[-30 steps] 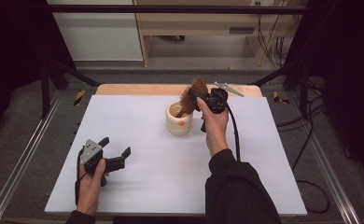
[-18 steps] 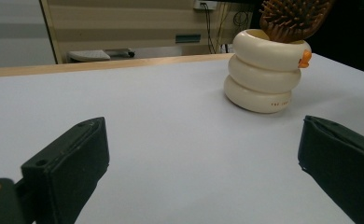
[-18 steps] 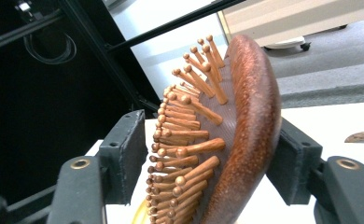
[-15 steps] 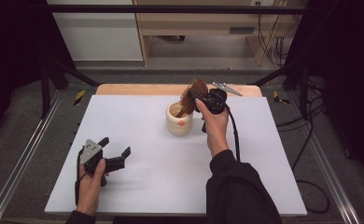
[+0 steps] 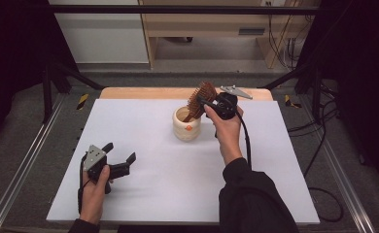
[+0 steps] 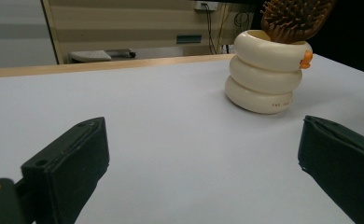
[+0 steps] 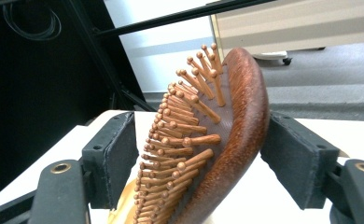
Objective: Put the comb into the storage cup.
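White board covers the table (image 5: 144, 194), with a strip of bare wood along its far edge and dark frame rails and cabling around it. Toward the far middle of the board stands a cream holder shaped like three stacked rings (image 5: 186, 127), carrying a small orange mark on its side. A wooden paddle hairbrush (image 5: 200, 99) stands in it, handle down inside the holder and head up, leaning away toward the far right.

The right gripper (image 5: 211, 106) is at the brush head, just beside the holder's rim. In the right gripper view the brush head (image 7: 217, 140) lies between the two black jaws: its long axis rises steeply from the holder and tilts right, the bristles face the left jaw and the smooth brown back faces the right one. The right jaw seems to touch the back; a narrow gap shows between the bristle tips and the left jaw, so the jaws are parted around the brush and not clamped on it.

The left gripper (image 5: 119, 164) rests low on the near left of the board, well apart from the holder, jaws spread wide with nothing between them. By far the nearer hand is the right one, so any closing or lifting along the brush's tilted axis would fall to it.
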{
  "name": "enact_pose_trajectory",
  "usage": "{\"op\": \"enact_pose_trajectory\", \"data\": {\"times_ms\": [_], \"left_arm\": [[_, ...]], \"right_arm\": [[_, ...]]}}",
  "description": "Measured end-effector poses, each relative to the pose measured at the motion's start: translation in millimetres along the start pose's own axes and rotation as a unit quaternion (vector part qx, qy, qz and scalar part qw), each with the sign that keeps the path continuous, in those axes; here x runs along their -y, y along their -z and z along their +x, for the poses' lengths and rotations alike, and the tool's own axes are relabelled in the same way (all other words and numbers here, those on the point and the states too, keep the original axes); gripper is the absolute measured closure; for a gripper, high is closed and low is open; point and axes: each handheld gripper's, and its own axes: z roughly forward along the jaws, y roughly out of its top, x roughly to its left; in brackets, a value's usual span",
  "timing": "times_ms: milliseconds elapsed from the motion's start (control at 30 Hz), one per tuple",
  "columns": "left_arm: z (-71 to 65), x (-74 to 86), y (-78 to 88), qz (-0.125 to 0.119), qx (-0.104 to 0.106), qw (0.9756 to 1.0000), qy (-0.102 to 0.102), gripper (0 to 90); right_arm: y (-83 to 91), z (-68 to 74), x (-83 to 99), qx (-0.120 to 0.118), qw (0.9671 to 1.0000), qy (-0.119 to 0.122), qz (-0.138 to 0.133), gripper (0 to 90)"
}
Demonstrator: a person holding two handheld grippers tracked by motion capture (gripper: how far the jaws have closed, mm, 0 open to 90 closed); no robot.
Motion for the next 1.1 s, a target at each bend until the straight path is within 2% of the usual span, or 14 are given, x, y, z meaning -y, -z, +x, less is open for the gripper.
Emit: {"op": "enact_pose_trajectory", "data": {"times_ms": [133, 400, 533, 633, 800, 967, 1100], "left_arm": [[0.5, -0.1, 0.3, -0.001, -0.001, 1.0, 0.001, 2.1], [1.2, -0.4, 1.3, -0.002, -0.004, 1.0, 0.001, 2.2], [1.3, -0.3, 1.4, -0.004, -0.005, 1.0, 0.0, 2.2], [1.6, -0.5, 2.0, -0.007, -0.005, 1.0, 0.001, 2.2], [2.8, -0.8, 3.1, -0.009, -0.008, 0.9999, 0.004, 2.1], [4.6, -1.5, 6.8, -0.018, -0.025, 0.9995, 0.008, 2.0], [7.9, -2.5, 11.3, -0.023, -0.029, 0.9992, 0.014, 2.0]], "right_arm": [[4.0, 1.2, -1.5, 0.002, 0.9999, 0.016, 0.0, 26.3], [11.0, 7.9, -3.2, 0.018, 0.9974, 0.07, 0.003, 20.5], [14.6, 8.1, -5.0, 0.021, 0.997, 0.075, 0.002, 18.4], [17.9, 7.5, -6.2, 0.021, 0.9966, 0.078, 0.012, 16.0], [26.2, 5.8, -9.6, 0.016, 0.9964, 0.082, 0.014, 12.4], [35.3, 3.8, -13.9, 0.011, 0.9959, 0.089, 0.007, 12.1], [42.5, 1.1, -15.3, 0.006, 0.996, 0.089, 0.006, 11.2]]}}
